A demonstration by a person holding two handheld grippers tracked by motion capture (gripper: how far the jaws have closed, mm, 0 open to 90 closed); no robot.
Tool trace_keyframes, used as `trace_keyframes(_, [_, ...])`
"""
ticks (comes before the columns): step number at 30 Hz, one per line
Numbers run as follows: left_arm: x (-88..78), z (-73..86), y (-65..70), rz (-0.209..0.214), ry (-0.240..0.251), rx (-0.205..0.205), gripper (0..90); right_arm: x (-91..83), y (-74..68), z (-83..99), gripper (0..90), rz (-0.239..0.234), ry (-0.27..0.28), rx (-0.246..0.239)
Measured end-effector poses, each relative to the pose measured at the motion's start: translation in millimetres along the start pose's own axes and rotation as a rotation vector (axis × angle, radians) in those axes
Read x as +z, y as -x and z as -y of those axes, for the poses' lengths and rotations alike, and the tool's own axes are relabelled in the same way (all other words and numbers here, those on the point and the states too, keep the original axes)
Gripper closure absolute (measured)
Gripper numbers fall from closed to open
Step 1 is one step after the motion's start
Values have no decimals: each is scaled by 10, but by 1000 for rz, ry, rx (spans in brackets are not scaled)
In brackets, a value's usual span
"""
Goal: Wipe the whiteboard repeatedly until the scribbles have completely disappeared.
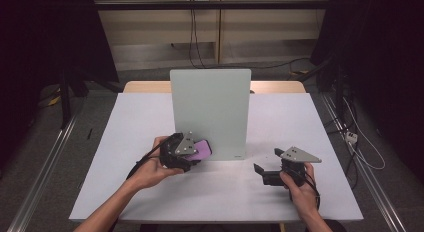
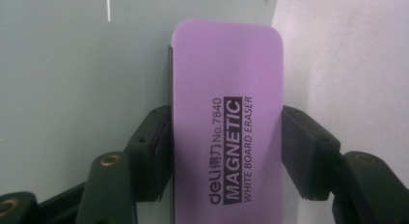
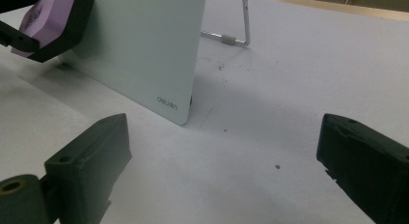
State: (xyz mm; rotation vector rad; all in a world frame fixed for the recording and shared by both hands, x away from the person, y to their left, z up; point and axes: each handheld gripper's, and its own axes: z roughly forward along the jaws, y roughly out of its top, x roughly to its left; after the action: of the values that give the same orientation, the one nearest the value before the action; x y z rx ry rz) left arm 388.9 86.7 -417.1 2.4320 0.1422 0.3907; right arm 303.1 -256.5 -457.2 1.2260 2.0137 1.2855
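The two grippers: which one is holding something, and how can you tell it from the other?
The left gripper, by the whiteboard: its jaws clamp a purple eraser. The right gripper has open jaws with nothing between them.

Each black hand-held gripper (image 1: 184, 153) carries a grey three-cornered plate and trailing black cable.

Two bare forearms reach in from the near edge. The left gripper (image 1: 192, 153) is low, angled forward, its jaws clamped on a purple whiteboard eraser (image 2: 226, 118). The right gripper (image 1: 267, 167) rests well apart to the right, jaws spread wide with nothing between them.
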Motion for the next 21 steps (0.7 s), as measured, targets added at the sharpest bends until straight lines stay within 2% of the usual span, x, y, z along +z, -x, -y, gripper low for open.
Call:
trace_keyframes(3, [59,-35,20,27,-10,10,405,-1,1,0,48,0,1,-1])
trace_keyframes(7, [96,-105,31,27,-13,33,404,2,-1,-1,48,0,2,3])
trace_keyframes(9, [66,-145,0,20,1,27,404,2,0,0,48,0,2,3])
trace_keyframes(11, [-1,-193,-50,1,16,23,404,2,0,0,48,0,1,2])
trace_keyframes(15, [-217,-281,-220,-57,91,-14,404,-2,4,0,49,0,-1,-2])
trace_keyframes(17, [-327,-310,-294,-89,113,-31,404,-6,4,0,48,-2,2,-1])
trace_keyframes(19, [-369,-317,-334,-95,127,-43,404,-3,7,1,48,-1,2,-2])
trace_keyframes(21, [-340,-311,-320,-90,125,-37,404,-1,5,0,49,1,0,-2])
